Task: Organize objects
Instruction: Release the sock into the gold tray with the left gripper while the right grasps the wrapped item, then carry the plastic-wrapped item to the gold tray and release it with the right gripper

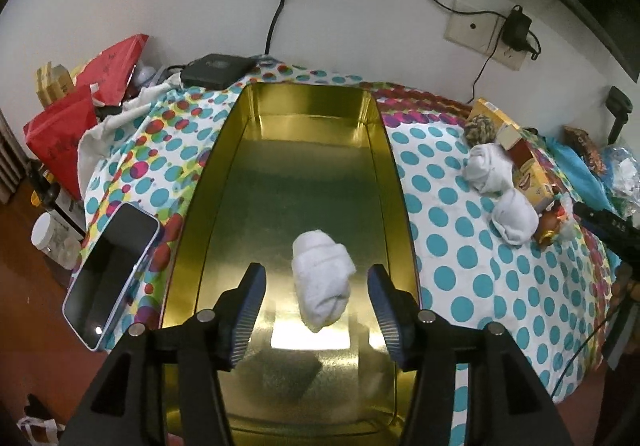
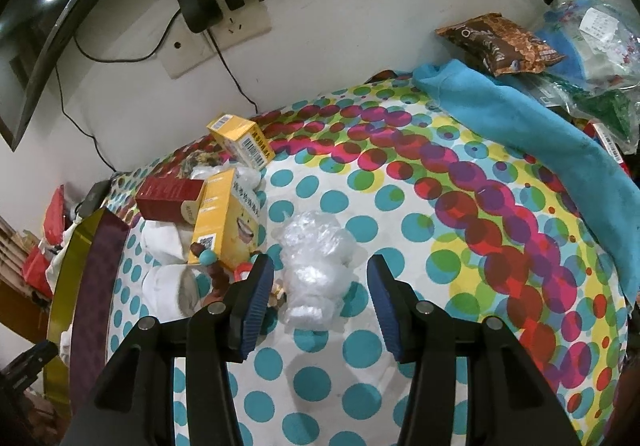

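Note:
A gold tin box (image 1: 384, 150) stands open on the dotted tablecloth (image 1: 460, 246). A rolled white sock (image 1: 322, 286) is in it, between and just beyond my open left gripper (image 1: 316, 306), apart from both pads. Two more rolled white socks (image 1: 514, 216) lie to the right beside yellow cartons (image 1: 528, 166). In the right wrist view my right gripper (image 2: 320, 306) is open around a crumpled clear plastic bag (image 2: 316, 266) on the cloth. The yellow cartons (image 2: 224, 222), a red box (image 2: 168, 194) and the white socks (image 2: 168, 282) lie left of it.
A phone (image 1: 112, 270) lies left of the tin near the table edge. Red bags (image 1: 80, 114) and a black device (image 1: 216, 70) are at the back left. A blue towel (image 2: 540, 134), snack packet (image 2: 500, 42) and plastic bags (image 2: 592, 46) fill the right. Wall socket with cables behind.

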### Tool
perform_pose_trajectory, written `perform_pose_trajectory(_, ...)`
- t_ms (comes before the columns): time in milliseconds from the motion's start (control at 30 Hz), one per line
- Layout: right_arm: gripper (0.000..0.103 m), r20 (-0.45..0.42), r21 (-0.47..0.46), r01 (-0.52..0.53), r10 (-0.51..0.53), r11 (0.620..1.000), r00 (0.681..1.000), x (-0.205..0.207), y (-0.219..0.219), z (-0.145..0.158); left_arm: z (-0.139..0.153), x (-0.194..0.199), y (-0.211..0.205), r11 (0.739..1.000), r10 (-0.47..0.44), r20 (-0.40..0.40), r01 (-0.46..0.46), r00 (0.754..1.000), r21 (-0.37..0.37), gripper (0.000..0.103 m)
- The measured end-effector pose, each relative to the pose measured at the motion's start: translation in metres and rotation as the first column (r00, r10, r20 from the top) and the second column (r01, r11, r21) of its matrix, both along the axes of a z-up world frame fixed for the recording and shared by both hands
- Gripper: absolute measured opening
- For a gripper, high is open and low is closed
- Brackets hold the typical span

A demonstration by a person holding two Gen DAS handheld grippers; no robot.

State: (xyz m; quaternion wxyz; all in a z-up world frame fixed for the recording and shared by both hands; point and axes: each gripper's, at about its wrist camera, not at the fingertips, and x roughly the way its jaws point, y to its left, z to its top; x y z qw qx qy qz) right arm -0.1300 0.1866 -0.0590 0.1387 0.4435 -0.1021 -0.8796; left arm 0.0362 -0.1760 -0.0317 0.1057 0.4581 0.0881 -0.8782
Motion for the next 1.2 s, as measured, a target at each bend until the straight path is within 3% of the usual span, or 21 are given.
perform_pose_trajectory(633, 0.047, 0.052, 0.041, -0.025, 0.023, 0.999, 0.998, -0.026, -0.019, -0.024, -0.003, 0.008, -0.003, 1.0, 0.007, 0.021, -0.007, 1.0, -0.005, 0.055)
perform_pose_trajectory(733, 0.037, 0.056, 0.054, -0.024, 0.021, 0.998, 0.998, -0.025, -0.02, -0.025, -0.003, 0.01, -0.004, 1.0, 0.009, 0.019, -0.009, 1.0, 0.001, 0.055)
perform_pose_trajectory(800, 0.036, 0.054, 0.069, -0.034, 0.03, 0.997, 0.998, -0.025, -0.023, -0.025, -0.003, 0.011, -0.004, 1.0, 0.009, 0.02, -0.009, 1.0, 0.002, 0.055)
perform_pose_trajectory(1000, 0.033, 0.008, 0.088, -0.017, 0.016, 0.996, 1.0, -0.019, -0.023, -0.015, 0.0, 0.014, -0.005, 1.0, 0.009, 0.006, -0.009, 1.0, 0.005, 0.055)
perform_pose_trajectory(1200, 0.033, -0.052, 0.092, -0.023, 0.028, 0.996, 0.998, -0.004, -0.025, 0.015, 0.009, 0.025, -0.01, 1.0, 0.014, -0.023, -0.014, 1.0, 0.01, 0.055)
